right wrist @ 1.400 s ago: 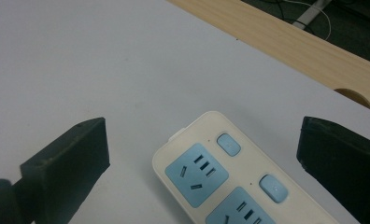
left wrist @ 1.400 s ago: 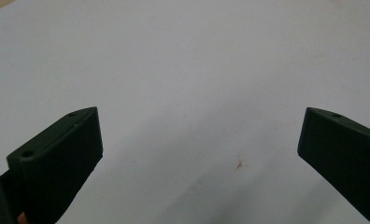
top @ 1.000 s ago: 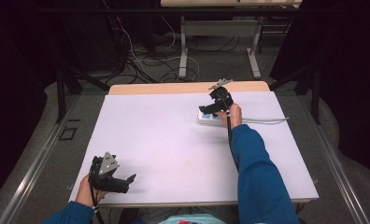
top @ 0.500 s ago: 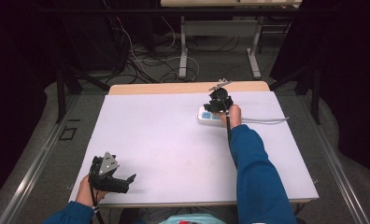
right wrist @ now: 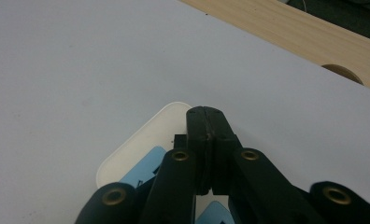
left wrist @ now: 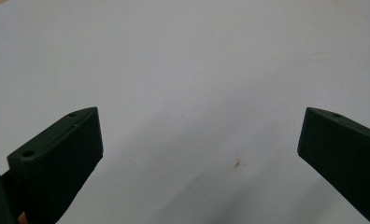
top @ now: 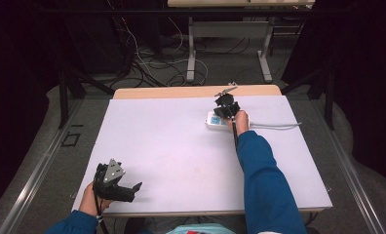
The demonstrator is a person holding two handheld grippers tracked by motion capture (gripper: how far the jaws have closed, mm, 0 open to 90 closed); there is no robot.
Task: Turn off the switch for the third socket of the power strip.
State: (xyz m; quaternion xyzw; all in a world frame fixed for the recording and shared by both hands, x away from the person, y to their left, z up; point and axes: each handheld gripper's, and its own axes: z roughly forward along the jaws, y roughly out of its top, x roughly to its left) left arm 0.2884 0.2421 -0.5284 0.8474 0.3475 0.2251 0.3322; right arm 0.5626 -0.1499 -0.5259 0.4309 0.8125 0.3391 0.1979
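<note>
My right tool (top: 226, 108) sits at the far right part of the desk (top: 181, 146), directly over the white power strip (top: 214, 120), and its jaws have just been closing: in the right gripper view they now meet edge to edge, with nothing I can see pinched between them. The strip (right wrist: 141, 140) lies right under the closed tips, its rounded white end poking out just ahead and to the left of them, its blue-labelled face beneath the tool's arms. Whether the tips press on the strip or merely hover above it I cannot tell.

The strip's long axis runs across the desk, out sideways from my tool rather than along its reach, and its grey cable (top: 274, 126) trails off to the right, away from the tool. So I judge that any push or press on it must come straight down from where I am.

My left tool (top: 117, 183) rests near the desk's near left corner, well apart from the strip, jaws spread wide over bare surface (left wrist: 197, 70). The right hand is plainly the nearer one.
</note>
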